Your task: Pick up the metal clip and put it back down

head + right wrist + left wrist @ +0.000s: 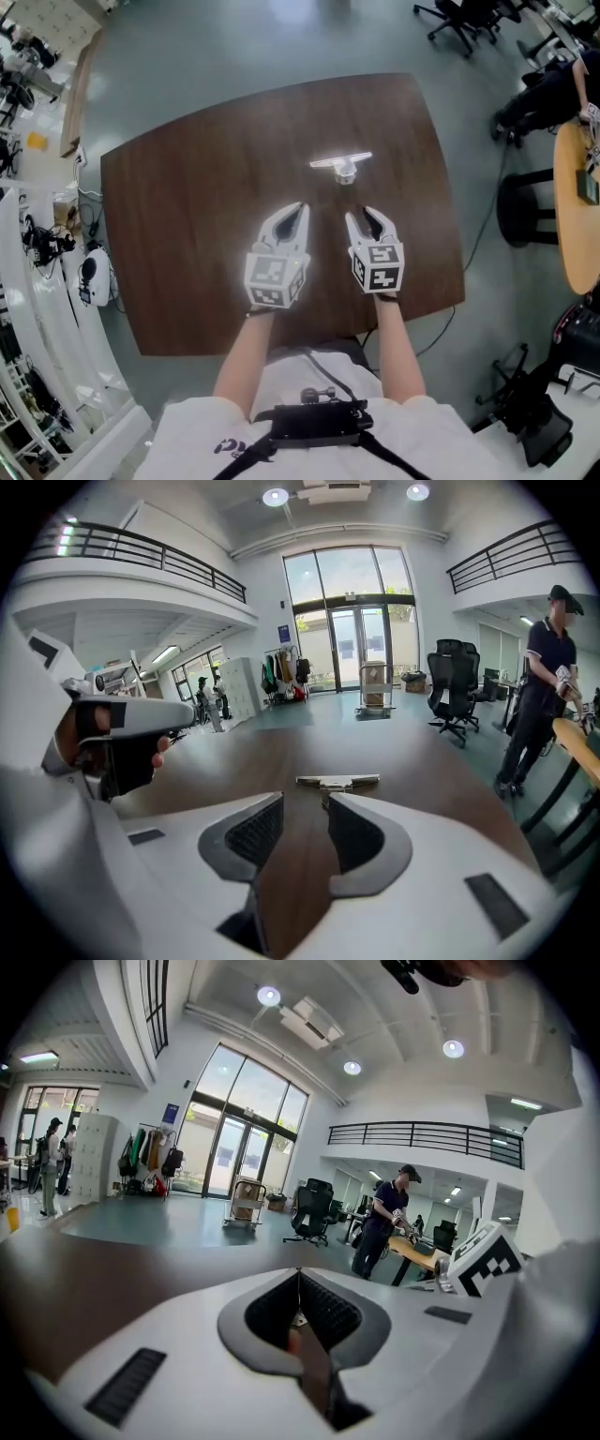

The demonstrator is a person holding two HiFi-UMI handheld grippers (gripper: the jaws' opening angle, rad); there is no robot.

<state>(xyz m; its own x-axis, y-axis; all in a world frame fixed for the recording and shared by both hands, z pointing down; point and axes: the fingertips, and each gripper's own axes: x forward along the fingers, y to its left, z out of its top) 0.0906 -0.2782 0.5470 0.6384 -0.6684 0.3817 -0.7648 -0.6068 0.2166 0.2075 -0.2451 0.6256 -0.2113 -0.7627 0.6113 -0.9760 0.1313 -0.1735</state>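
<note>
The metal clip [342, 166], a shiny flat bar on a small base, lies on the brown table [187, 234] toward its far side. In the right gripper view the clip [337, 782] sits just beyond the jaw tips, a little right of centre. My right gripper [364, 217] is short of the clip and open, with only bare table between its fingers [253, 832]. My left gripper [297, 210] hovers beside it to the left, shut and empty; its jaws meet in a line in the left gripper view [300, 1279]. Neither gripper touches the clip.
The table's near edge runs just in front of my body. A light round table [577, 206] and a black stool [525, 206] stand to the right, office chairs [464, 19] at the far right. Shelving with clutter [37, 244] lines the left. A person [539, 686] stands at the right.
</note>
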